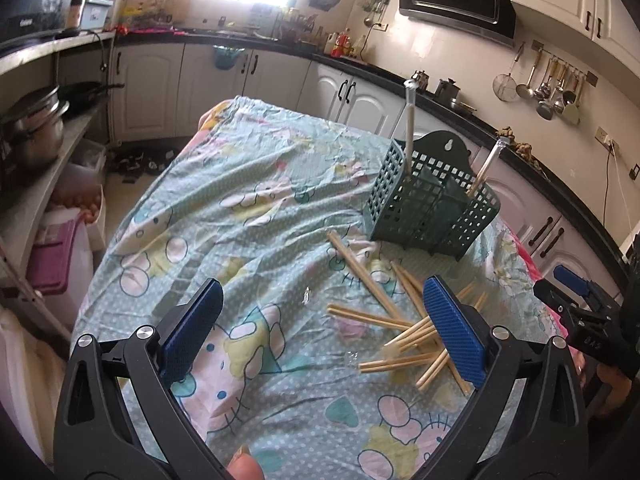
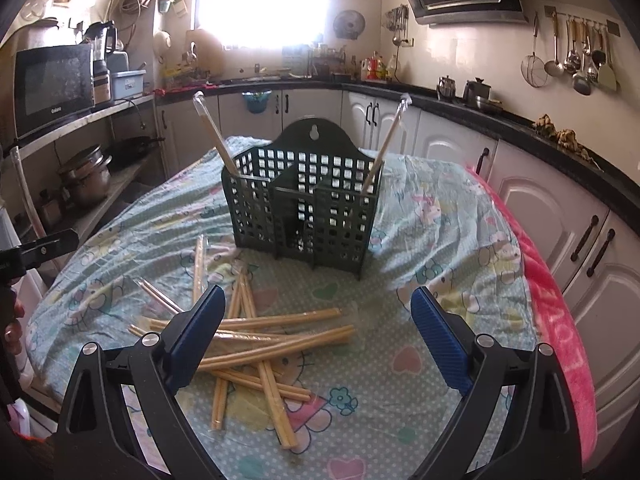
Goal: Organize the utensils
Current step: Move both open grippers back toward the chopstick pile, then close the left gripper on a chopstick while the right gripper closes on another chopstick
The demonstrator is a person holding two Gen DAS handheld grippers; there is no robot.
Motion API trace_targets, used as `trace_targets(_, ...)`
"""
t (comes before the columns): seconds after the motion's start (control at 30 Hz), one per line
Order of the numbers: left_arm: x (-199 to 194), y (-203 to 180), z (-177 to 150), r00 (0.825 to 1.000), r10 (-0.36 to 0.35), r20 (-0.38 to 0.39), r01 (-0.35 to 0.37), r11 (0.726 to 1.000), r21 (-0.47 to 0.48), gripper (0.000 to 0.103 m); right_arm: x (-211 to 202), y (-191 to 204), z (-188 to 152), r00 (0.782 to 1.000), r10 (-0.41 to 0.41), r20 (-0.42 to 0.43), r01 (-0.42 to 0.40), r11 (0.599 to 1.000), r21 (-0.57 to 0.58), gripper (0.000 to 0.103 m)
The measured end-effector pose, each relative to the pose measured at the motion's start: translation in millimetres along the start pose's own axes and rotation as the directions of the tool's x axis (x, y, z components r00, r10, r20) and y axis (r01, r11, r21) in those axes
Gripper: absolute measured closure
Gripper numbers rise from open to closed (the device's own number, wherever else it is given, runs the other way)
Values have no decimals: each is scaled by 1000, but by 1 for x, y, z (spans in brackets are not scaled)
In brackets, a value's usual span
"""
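I'm between picks here: the chopsticks lie in a loose crossed heap on the cloth, and only two wrapped pairs stand in the green caddy, one leaning out of the left compartment, one out of the right. So most of the sorting is still ahead of me, I judge. My right gripper hangs above the near edge of the heap, jaws spread wide, nothing between them; its left pad sits over the sticks in this view, but I can't tell whether it touches any. My left gripper is the same story, spread wide and empty, with its right pad covering part of the pile from the other side. In the left view the right gripper shows at the far edge, off to the side of the heap. The caddy stands just beyond the sticks, upright, its tall back panel facing away. Next move, as I read it: drop one gripper onto a single pair lying free on top, close across it near the middle, lift it clear without dragging its neighbours, then tip it upright into a compartment. The crossed sticks are the snag; a low grab could pinch two pairs at once.
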State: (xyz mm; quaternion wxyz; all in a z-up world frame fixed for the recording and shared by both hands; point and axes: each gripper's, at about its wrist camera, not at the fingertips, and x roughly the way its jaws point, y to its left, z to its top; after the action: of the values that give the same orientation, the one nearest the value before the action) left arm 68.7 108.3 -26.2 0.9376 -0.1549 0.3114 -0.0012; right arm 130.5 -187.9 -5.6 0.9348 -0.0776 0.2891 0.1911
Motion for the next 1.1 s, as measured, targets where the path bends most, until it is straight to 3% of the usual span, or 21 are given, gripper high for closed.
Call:
trace_targets(0.37,28,-3,-16,996,-51,-73,50,999,-19,11,34,-18,-15,995,-21,-99,25,999,46,13)
trace_targets(0.63,49,-6,-25,988,-94,-120,90,995,-41,11,67,-29,-23,983,2,-185,14,996,87,28)
trace_targets(0.9,77,0,-22,974,-147,-175,123,983,-139,34,98,-42,-24,961,85,-265,-27,976,214,42)
trace_targets(1.1,92,8,-22,965,-170,-199,126,968,-219,51,110,-50,-23,947,141,-289,-56,957,285,64)
